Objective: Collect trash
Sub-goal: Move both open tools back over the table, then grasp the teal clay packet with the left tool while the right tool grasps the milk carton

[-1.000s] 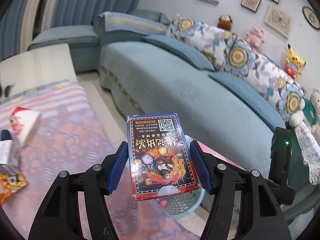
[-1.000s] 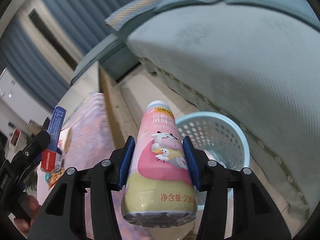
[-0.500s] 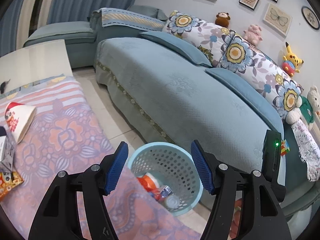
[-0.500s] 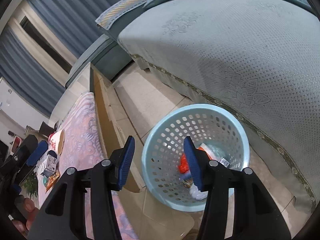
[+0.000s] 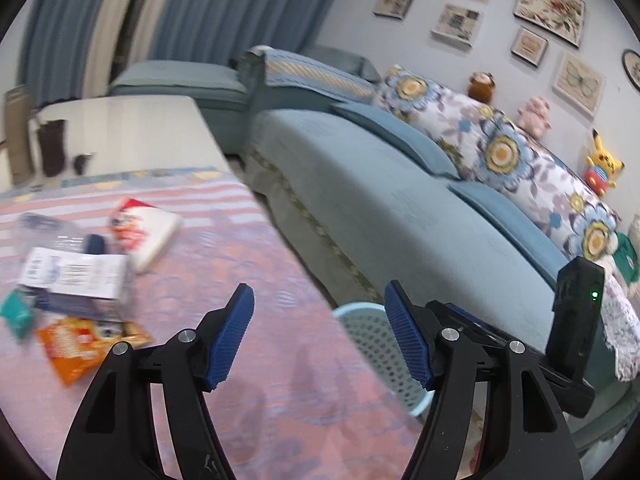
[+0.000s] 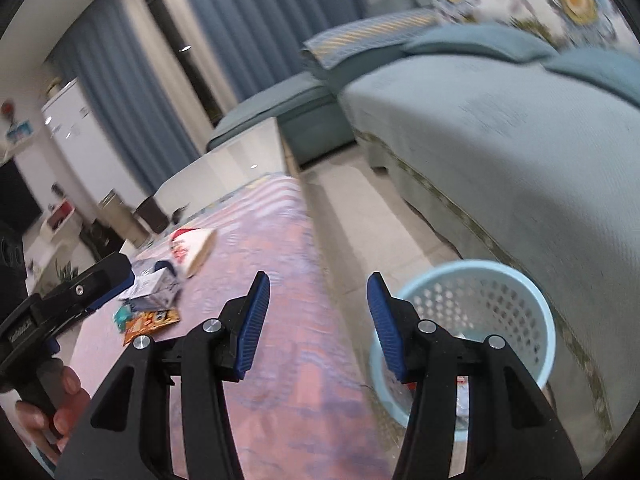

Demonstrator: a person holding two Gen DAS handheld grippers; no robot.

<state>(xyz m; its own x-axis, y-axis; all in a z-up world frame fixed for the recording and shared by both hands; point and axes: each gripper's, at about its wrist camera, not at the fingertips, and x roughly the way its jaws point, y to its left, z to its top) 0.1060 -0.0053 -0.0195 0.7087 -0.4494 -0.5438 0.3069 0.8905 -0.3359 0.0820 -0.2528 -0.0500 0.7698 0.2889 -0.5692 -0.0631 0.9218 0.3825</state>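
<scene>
My left gripper (image 5: 318, 308) hangs over the pink patterned tablecloth (image 5: 248, 380) with its jaws opening and nothing between them. Left of it lies the trash: a red-and-white paper cup (image 5: 146, 232) on its side, a labelled carton (image 5: 76, 280) and an orange snack packet (image 5: 80, 344). The pale blue basket (image 5: 352, 311) stands on the floor just past the table edge. My right gripper (image 6: 319, 292) is open and empty above the table edge, with the basket (image 6: 472, 266) to its right. The cup (image 6: 192, 248), carton (image 6: 156, 292) and packet (image 6: 148, 324) lie to its left.
A blue-green sofa (image 5: 380, 208) with floral cushions runs along the right, and a strip of tiled floor (image 6: 360, 220) separates it from the table. A hand (image 6: 60, 400) holds the left gripper's handle at the left edge of the right wrist view. A dark cup (image 5: 52, 152) stands far back.
A second ago the left gripper held a card box and the right a pink bottle. Both were let go over the basket, and both grippers have since swung left toward the table.
</scene>
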